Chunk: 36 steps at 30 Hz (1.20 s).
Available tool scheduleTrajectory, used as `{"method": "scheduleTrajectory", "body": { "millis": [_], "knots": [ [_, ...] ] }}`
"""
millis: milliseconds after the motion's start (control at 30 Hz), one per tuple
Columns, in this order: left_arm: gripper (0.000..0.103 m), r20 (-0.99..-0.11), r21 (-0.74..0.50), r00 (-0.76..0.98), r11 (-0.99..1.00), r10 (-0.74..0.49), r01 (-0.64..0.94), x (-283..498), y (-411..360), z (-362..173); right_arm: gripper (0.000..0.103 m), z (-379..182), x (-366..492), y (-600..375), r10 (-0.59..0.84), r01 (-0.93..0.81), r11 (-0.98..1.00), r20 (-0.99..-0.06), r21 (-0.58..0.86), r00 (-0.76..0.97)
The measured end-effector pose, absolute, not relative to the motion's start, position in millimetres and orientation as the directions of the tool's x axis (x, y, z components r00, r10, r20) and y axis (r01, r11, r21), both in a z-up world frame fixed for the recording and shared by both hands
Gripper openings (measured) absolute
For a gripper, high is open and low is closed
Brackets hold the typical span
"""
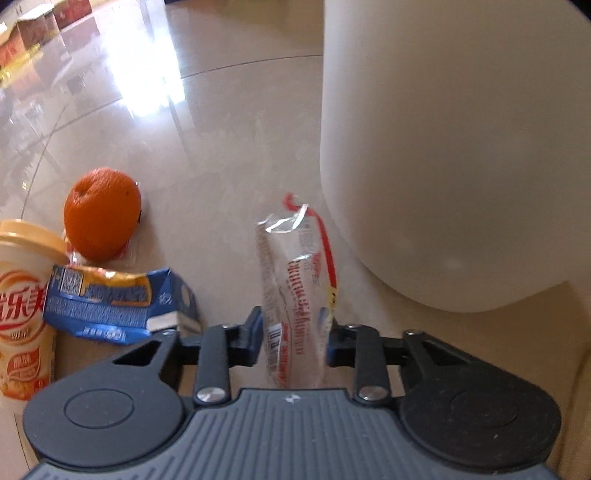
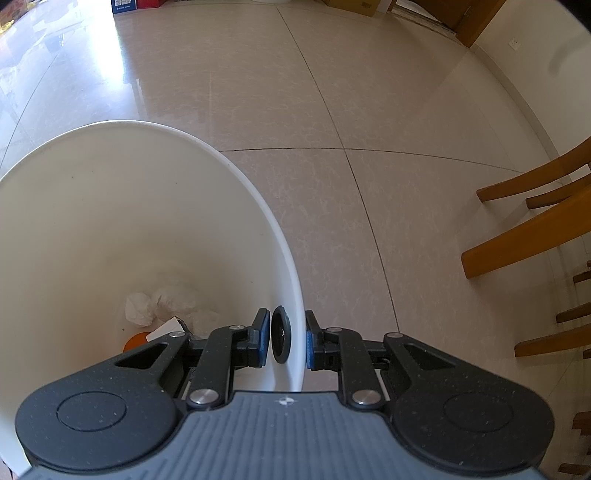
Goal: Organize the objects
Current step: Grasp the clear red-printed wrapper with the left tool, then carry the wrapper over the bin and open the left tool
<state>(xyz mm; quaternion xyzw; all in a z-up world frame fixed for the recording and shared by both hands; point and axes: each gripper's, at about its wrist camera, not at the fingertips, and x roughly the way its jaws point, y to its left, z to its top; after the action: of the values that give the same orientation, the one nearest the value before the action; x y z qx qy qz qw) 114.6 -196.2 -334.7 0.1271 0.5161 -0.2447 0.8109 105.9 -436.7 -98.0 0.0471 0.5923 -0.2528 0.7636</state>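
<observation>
My left gripper (image 1: 294,339) is shut on a clear plastic wrapper with red print (image 1: 295,280), held upright beside the white bin's outer wall (image 1: 443,147). On the floor to the left lie an orange (image 1: 102,217), a crushed blue and yellow carton (image 1: 110,302) and a yellow-lidded milk tea cup (image 1: 24,295). My right gripper (image 2: 286,341) is shut on the white bin's rim (image 2: 236,173), one finger inside and one outside. Inside the bin lie crumpled white paper (image 2: 162,306) and something orange (image 2: 135,341).
Glossy beige tiled floor (image 2: 369,110) all around. Wooden chair legs (image 2: 524,236) stand at the right. Cardboard boxes (image 1: 37,26) line the far left. A black round fitting (image 2: 280,341) sits on the bin's inner wall by my right fingers.
</observation>
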Motion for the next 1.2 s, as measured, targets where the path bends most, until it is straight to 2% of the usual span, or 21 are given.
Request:
{"method": "scheduleTrajectory", "body": {
  "millis": [333,567,900,1067,1200],
  "knots": [
    [0.025,-0.911,-0.071,0.291,0.805,-0.293,0.589,116.5,-155.3,-278.1,0.022,-98.2,105.9,-436.9,-0.33,0.439,0.869,-0.929,-0.228,0.17],
    [0.025,-0.919,-0.058,0.25,0.73,-0.306,0.681,122.5,-143.4,-194.0,0.021,-98.7,106.1,-436.2,-0.333,0.44,0.868,-0.928,-0.232,0.169],
    [0.026,-0.863,-0.033,0.299,0.636,-0.407,0.771,140.9,-174.4,-67.3,0.022,-102.5,110.2,-429.2,-0.354,0.441,0.86,-0.923,-0.257,0.153],
    [0.026,-0.842,-0.044,0.298,0.608,-0.45,0.793,147.5,-207.3,-47.4,0.022,-102.0,110.4,-429.4,-0.352,0.442,0.86,-0.923,-0.254,0.155],
    [0.026,-0.832,-0.09,0.265,0.589,-0.488,0.803,159.0,-226.1,-62.1,0.022,-100.7,109.8,-430.9,-0.349,0.446,0.86,-0.924,-0.249,0.156]
  ]
}}
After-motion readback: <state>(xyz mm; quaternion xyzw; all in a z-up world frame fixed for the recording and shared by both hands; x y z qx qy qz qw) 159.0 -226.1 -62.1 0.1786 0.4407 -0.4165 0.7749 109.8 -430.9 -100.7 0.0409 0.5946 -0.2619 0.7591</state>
